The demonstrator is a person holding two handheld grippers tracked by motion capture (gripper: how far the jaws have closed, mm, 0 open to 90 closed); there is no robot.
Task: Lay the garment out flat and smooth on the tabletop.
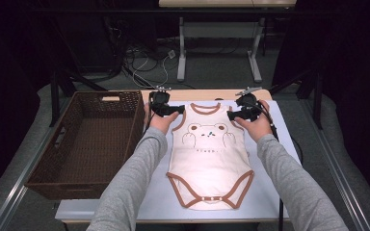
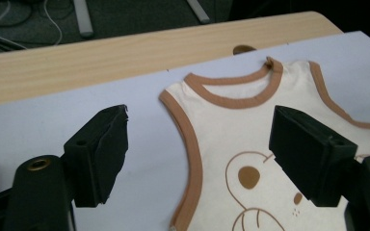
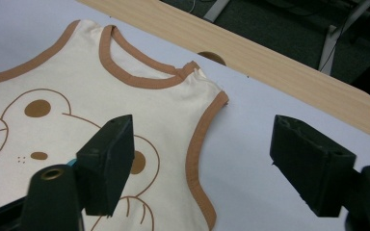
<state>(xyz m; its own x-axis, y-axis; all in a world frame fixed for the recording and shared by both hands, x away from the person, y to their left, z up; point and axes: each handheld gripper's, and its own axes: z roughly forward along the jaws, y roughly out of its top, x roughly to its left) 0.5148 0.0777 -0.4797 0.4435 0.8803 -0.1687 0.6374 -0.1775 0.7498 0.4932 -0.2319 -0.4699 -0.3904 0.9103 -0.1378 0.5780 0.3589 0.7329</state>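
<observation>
A cream sleeveless baby bodysuit [image 1: 209, 154] with brown trim and a bear print lies flat on the white mat [image 1: 279, 144], neck away from me. My left gripper [image 1: 169, 110] hovers open at its left shoulder; in the left gripper view [image 2: 197, 149] the jaws stand wide either side of the brown armhole trim [image 2: 185, 130]. My right gripper [image 1: 237, 114] is open at the right shoulder; in the right gripper view [image 3: 200, 159] its jaws straddle the right armhole trim [image 3: 197, 144]. Neither holds the bodysuit [image 2: 250, 125] [image 3: 91, 96].
A dark woven basket [image 1: 90, 144] with nothing in it stands on the table to the left of the mat. A strip of wooden tabletop [image 2: 125, 53] [image 3: 279, 72] runs along the far edge. Cables and table legs [image 1: 183, 48] are on the floor beyond.
</observation>
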